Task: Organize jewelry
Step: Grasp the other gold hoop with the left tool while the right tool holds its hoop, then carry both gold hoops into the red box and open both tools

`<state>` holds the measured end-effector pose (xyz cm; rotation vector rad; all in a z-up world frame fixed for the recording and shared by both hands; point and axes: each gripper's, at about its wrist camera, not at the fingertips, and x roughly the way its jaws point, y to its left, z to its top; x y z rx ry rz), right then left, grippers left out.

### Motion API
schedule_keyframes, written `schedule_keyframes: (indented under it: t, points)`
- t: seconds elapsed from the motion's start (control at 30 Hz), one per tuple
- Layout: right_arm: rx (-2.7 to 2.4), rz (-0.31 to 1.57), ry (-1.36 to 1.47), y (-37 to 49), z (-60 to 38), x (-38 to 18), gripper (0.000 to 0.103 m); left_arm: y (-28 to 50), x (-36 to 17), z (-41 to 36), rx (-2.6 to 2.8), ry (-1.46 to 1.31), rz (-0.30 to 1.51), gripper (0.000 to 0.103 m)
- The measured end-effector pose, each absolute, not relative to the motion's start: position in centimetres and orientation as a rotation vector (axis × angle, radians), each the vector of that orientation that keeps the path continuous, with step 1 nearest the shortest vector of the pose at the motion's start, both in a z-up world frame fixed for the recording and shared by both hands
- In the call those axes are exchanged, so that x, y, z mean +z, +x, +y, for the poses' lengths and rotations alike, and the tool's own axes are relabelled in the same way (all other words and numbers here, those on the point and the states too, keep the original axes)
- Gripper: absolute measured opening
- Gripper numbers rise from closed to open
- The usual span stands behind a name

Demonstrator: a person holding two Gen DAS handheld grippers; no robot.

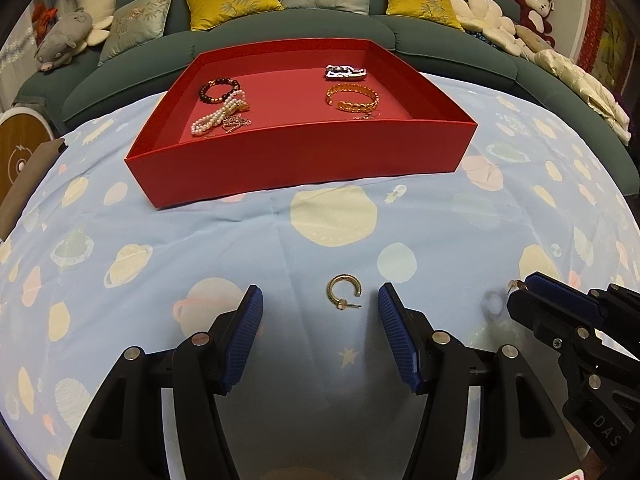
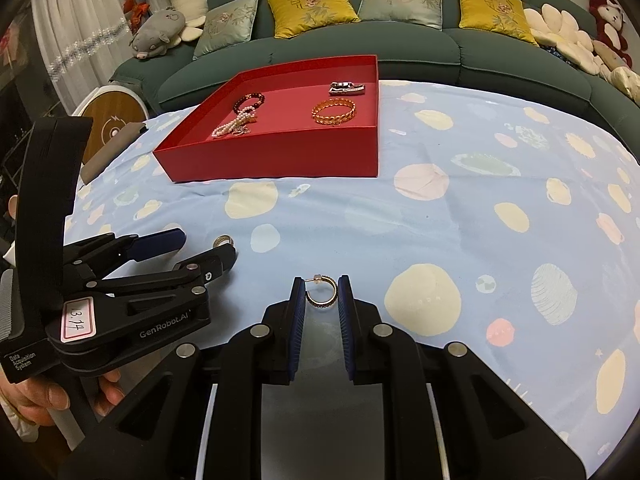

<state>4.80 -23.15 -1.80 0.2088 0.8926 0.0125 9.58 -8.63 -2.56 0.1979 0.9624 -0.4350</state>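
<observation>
**A:** How far along does it look?

**B:** Mostly done, I'd judge. Well ahead of both grippers sits the red tray [image 1: 300, 148] on the planet-print cloth [image 1: 160, 240], and it already holds five larger pieces that I can count: one dark bead bracelet [image 1: 218, 92], one pearl strand [image 1: 218, 116], one thin gold chain [image 1: 236, 123] beside the pearls, one gold cuff [image 1: 352, 97] and one black-and-white piece [image 1: 345, 72]. Something small lies just near the cuff; I cannot tell what.

**A:** And outside the tray?

**B:** Two gold hoop earrings. One hoop earring [image 1: 344, 292] lies on the cloth directly between the fingers of the left gripper [image 1: 320, 300], whose jaws stand wide apart, touching nothing. The second hoop earring [image 2: 322, 292] sits between the jaws of the right gripper [image 2: 321, 294], which are drawn in close around it; they look clamped on it.

**A:** So what's left?

**B:** By my reckoning, both earrings must reach the tray. The left one is not yet gripped.
</observation>
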Motion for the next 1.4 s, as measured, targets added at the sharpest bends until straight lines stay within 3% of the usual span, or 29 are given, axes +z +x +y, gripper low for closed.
schedule_keyframes:
  t: [0.17,0.27,0.37,1.4]
  points:
    - [0.008,0.898,0.224,4.5,-23.7,-2.0,0.016,9.5,-2.7,-9.3,-0.431,0.225,0.923,0.047]
    - [0.006,0.897,0.227,4.4,-23.8,-2.0,0.016,9.6,-2.7,-9.3,-0.435,0.227,0.912,0.027]
    - [0.006,0.897,0.229,4.5,-23.9,-2.0,0.016,9.7,-2.6,-9.2,-0.439,0.225,0.911,0.014]
    - [0.082,0.817,0.237,6.8,-20.0,2.0,0.016,10.3,2.4,-2.2,-0.428,0.058,0.890,0.014]
